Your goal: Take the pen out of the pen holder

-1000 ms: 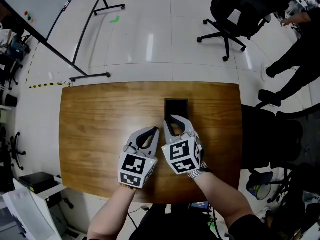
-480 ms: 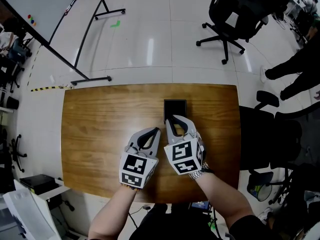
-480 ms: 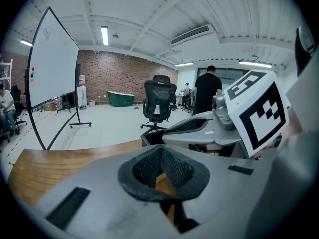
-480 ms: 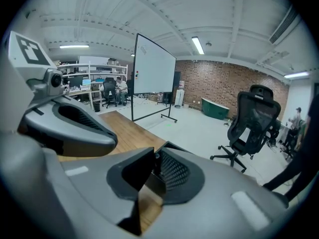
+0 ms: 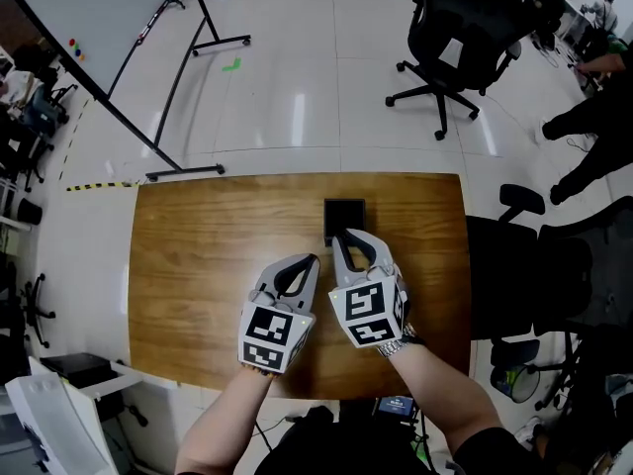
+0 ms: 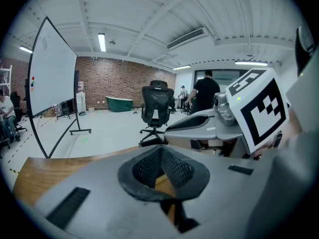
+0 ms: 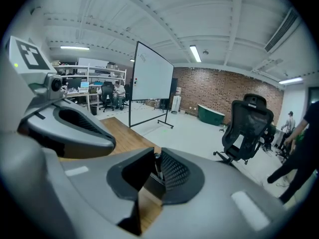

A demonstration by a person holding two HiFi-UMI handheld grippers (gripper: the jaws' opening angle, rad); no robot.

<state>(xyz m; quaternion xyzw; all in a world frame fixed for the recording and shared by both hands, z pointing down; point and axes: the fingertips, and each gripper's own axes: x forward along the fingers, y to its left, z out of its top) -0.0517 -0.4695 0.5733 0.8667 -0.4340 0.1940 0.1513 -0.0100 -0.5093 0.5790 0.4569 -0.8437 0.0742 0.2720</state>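
- Step in hand, as I judge it: the pinch is made and the draw-out is beginning. My right gripper [image 5: 351, 236] has just been closing its jaws. They now clench the pen [image 7: 156, 164], a thin dark shaft caught between the pads near their tips.
- Pen location: it stands nearly upright in that grip, directly over the black square pen holder [image 5: 344, 213]. The holder sits on the wooden table [image 5: 218, 255] toward the far edge, a little right of the middle. In the right gripper view the pen's lower end seems to run down into the holder's mouth, so I read it as not yet free. The head view hides this under the gripper.
- My left gripper [image 5: 311, 259] is clenched on nothing: its pads are together, and only table wood shows through the gap behind them. It hangs just left of the right one, on the near side of the holder and apart from it.
- Next move, I reckon: a straight pull upward along the pen's own line, with a firm grip, until the tip clears the rim. Sideways drag could tip or shift the holder, since nothing braces it. I could set the left gripper against it if it starts to rise.
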